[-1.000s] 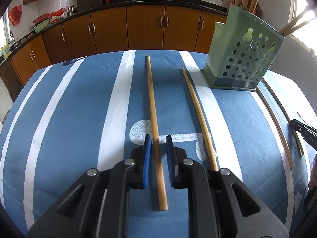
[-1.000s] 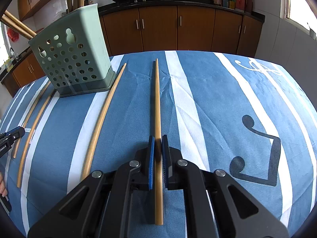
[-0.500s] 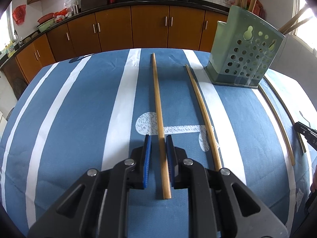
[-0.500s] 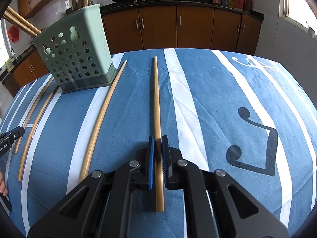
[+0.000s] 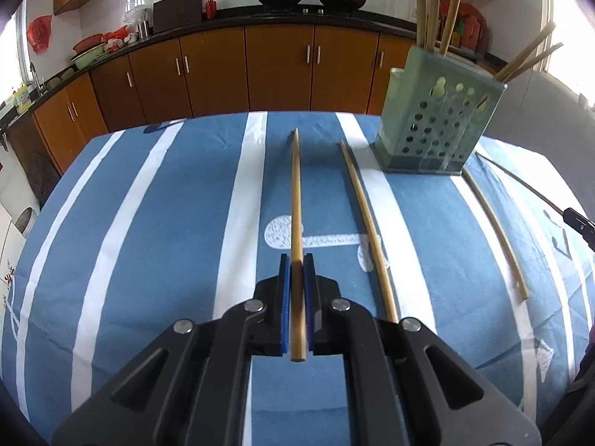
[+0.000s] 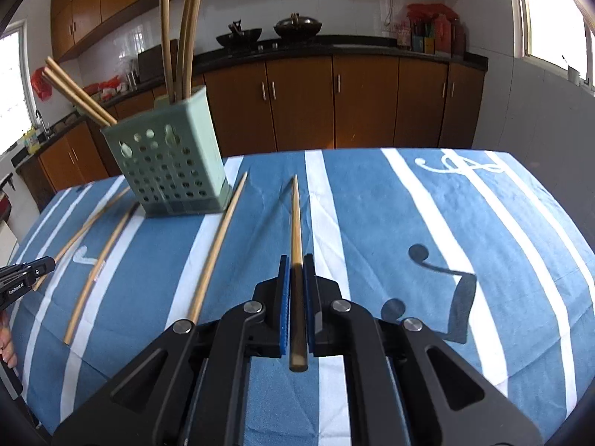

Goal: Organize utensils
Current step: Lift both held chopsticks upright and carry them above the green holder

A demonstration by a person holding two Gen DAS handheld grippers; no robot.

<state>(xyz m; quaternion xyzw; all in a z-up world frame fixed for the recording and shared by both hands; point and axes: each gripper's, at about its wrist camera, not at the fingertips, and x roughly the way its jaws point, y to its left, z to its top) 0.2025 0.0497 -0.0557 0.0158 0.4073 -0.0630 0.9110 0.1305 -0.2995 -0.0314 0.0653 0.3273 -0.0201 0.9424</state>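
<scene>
We see the left gripper (image 5: 296, 265) clenched on a long straight bamboo chopstick (image 5: 296, 200), its blue pads (image 5: 284, 297) pressing the stick from both sides; those jaws have just been closing onto it. The stick's far tip stands clear of the blue tablecloth with white stripes (image 5: 167, 223), with a thin shadow beside it. Just to its right a second pale bamboo chopstick (image 5: 366, 230) lies flat on the cloth, running toward the pale green perforated plastic utensil holder (image 5: 438, 126), which stands upright at the far right of the table. Beyond the holder, a third curved stick (image 5: 494, 230) lies on the cloth, near the black tip of the other tool (image 5: 578, 221) at the frame's edge.

In the right wrist view, the right gripper (image 6: 296, 265) grasps another bamboo chopstick (image 6: 296, 223), pinched tight between its pads and raised off the cloth. The same green holder (image 6: 171, 163) stands to the far left, already bearing several upright and slanting sticks (image 6: 186, 33). One loose chopstick (image 6: 215, 252) lies between the held stick and the holder's base, and two more (image 6: 100, 264) lie further left, near the left tool's black tip (image 6: 26, 271).

Behind the table run brown wooden cabinets (image 6: 334, 100) under a dark counter with two black woks (image 6: 297, 24).
</scene>
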